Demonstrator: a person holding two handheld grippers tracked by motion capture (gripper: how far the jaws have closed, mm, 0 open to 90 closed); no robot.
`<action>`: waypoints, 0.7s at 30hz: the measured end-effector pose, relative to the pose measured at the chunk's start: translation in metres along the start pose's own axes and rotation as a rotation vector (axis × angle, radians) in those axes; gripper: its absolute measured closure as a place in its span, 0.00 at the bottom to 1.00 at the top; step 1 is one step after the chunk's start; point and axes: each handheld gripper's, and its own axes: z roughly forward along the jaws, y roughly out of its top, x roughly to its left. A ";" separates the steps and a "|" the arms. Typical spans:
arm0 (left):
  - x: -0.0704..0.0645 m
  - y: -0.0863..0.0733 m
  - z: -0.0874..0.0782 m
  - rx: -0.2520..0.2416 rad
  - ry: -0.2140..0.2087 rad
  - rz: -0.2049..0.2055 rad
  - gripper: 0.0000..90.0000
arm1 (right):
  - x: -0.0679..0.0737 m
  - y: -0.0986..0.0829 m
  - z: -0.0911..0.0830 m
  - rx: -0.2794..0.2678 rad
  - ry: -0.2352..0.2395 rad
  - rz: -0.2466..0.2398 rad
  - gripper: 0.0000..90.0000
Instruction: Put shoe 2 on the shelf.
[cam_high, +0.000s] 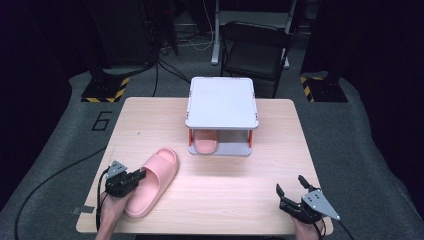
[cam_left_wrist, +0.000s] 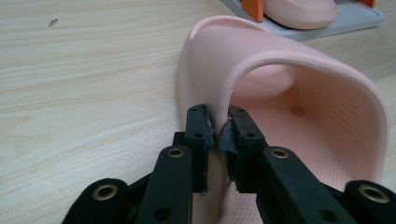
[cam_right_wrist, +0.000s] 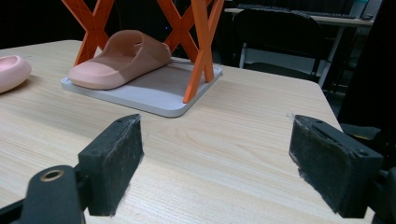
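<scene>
A light wooden bench (cam_high: 210, 175) sits on a grey floor in a dark room, seen from above. A black folding chair (cam_high: 255, 50) stands beyond its far edge.

At the far middle of the bench stands a two-level shoe rack (cam_high: 222, 102) with a pale grey top shelf, a grey base tray and orange crossed legs. On the base tray, towards its left side, rests a pink slipper (cam_high: 205, 142) with its toe pointing to the near edge. In the right gripper view this same slipper lies behind an orange leg, well apart from that tool.

A second pink slipper (cam_high: 155, 180) lies on the bench at the near left, angled with its toe end towards the rack and its heel end towards the near edge. It is well apart from the rack.

The left tool (cam_high: 141, 175), held in a hand (cam_high: 110, 212) at the near left corner, is clenched on the second slipper. In the left gripper view its two black jaws pinch the edge of the slipper's arched upper band where the band meets the sole on the side nearer the bench's left edge. The sole rests on the wood.

The right tool (cam_high: 291, 186) is at the near right corner of the bench, above the wood. Its jaws stand wide apart and released, with bare bench between the padded faces.
</scene>
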 end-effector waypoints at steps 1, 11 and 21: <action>-0.001 0.000 0.000 -0.002 0.002 0.011 0.91 | 0.000 0.000 0.000 0.000 -0.002 -0.003 0.19; -0.040 0.019 -0.002 -0.036 -0.072 0.087 0.91 | 0.000 0.001 0.000 0.002 0.005 -0.015 0.19; -0.107 0.049 0.041 -0.062 -0.181 0.116 0.91 | -0.001 0.002 -0.002 -0.007 -0.003 -0.009 0.19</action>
